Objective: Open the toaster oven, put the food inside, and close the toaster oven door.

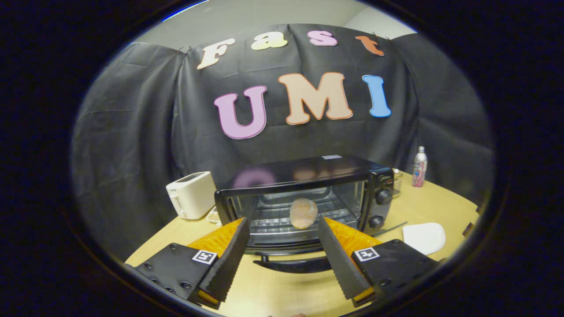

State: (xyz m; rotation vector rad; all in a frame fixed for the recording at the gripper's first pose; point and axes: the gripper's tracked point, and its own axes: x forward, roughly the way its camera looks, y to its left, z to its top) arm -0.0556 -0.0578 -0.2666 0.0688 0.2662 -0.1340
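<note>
Here the gripper (282,246) stands wide open and holds nothing; its two fingers (227,259) spread apart with bare table (282,295) showing between them. Straight ahead, just beyond the fingertips, sits the black toaster oven (304,198), and its door (286,244) is folded down flat toward the gripper, so that the door handle (291,265) is the nearest part, lying low between the two fingers and a little ahead of them. The long axis of this handle runs crosswise, from one finger to the other, not along the direction in which the fingers point. The food (303,213), a round flat brownish piece, is already inside on the wire rack (273,220), beyond the fingers and almost centred between them. I judge that the placing step is done and only the closing of the door remains. For this the important relation is that the handle lies ahead and lower than the fingers, hinged at the oven's bottom edge, so the push would need to come from under or from the front edge and go up and away. Beyond the left finger stands a white toaster (191,195); beyond the right finger lies a white pad (424,237), and further away a bottle (419,167), all well apart from the door's path
</note>
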